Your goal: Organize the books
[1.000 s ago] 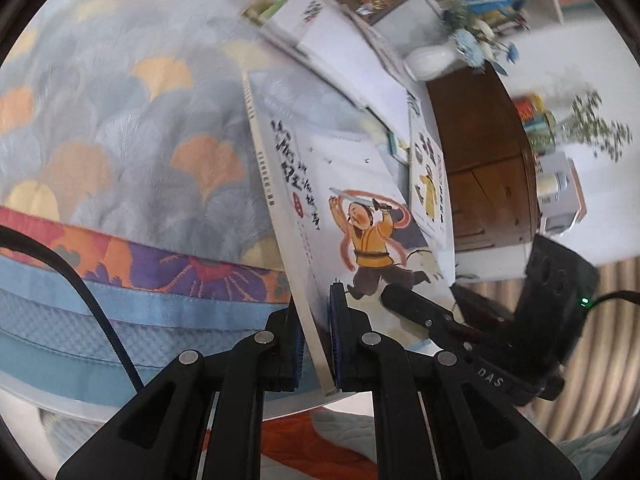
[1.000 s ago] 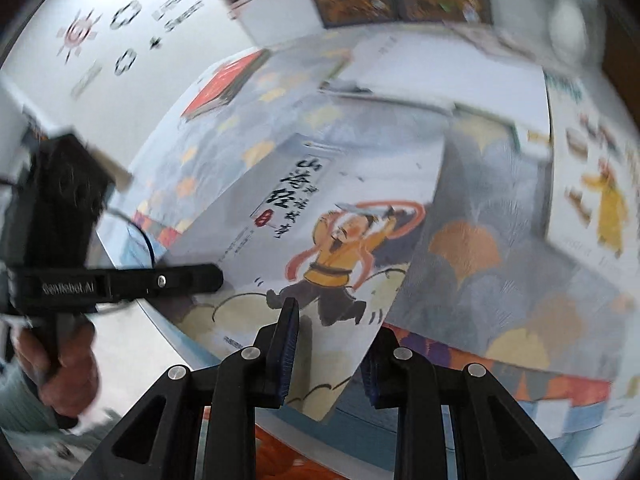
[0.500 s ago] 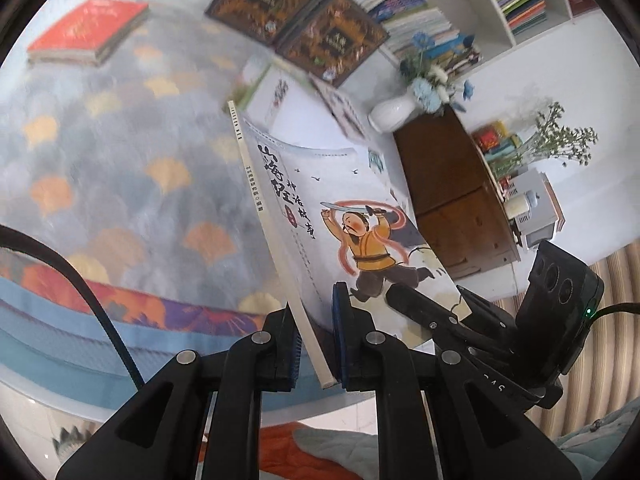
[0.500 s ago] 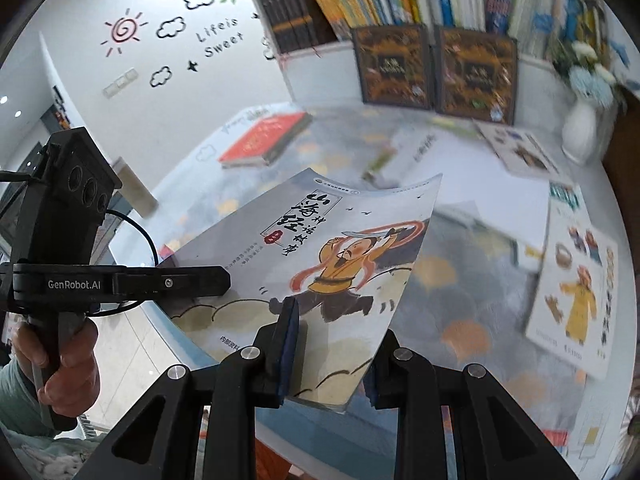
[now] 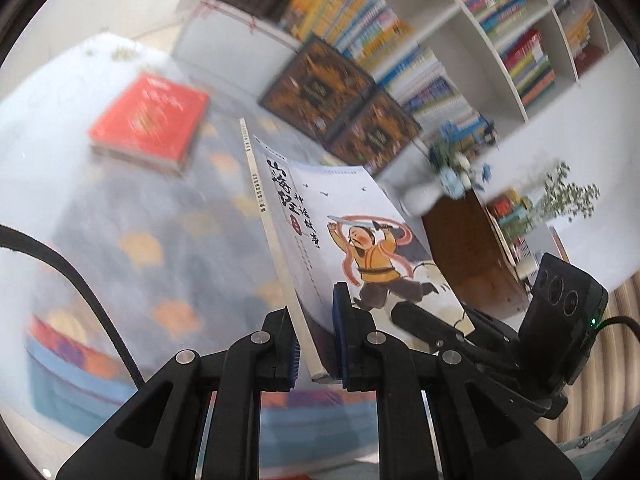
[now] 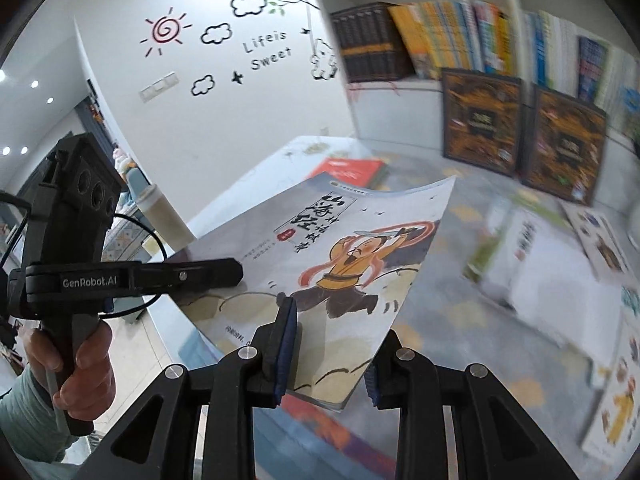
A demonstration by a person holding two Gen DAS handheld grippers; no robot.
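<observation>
A thin picture book [image 5: 348,240] with a running man in orange on its grey-white cover is held up in the air above the patterned bed cover. My left gripper [image 5: 316,340] is shut on its spine edge near the bottom corner. My right gripper [image 6: 330,348] has its jaws around the book's [image 6: 340,264] lower edge with a wide gap, and does not pinch it. The left gripper's body also shows in the right wrist view [image 6: 132,272], laid on the cover's left edge. The right gripper's body shows in the left wrist view [image 5: 560,320].
A red book [image 5: 150,122] lies on the bed cover [image 5: 160,240]. Two dark ornate books [image 6: 520,132] lean against the white bookshelf [image 5: 460,40], which is full of upright books. Other picture books [image 6: 616,380] lie at right. A vase with flowers [image 5: 452,172] and a wooden cabinet [image 5: 468,252] stand beside.
Both grippers have lifted the picture book off the bed cover and tilted it up. The views now face the bookshelf and the wall.
</observation>
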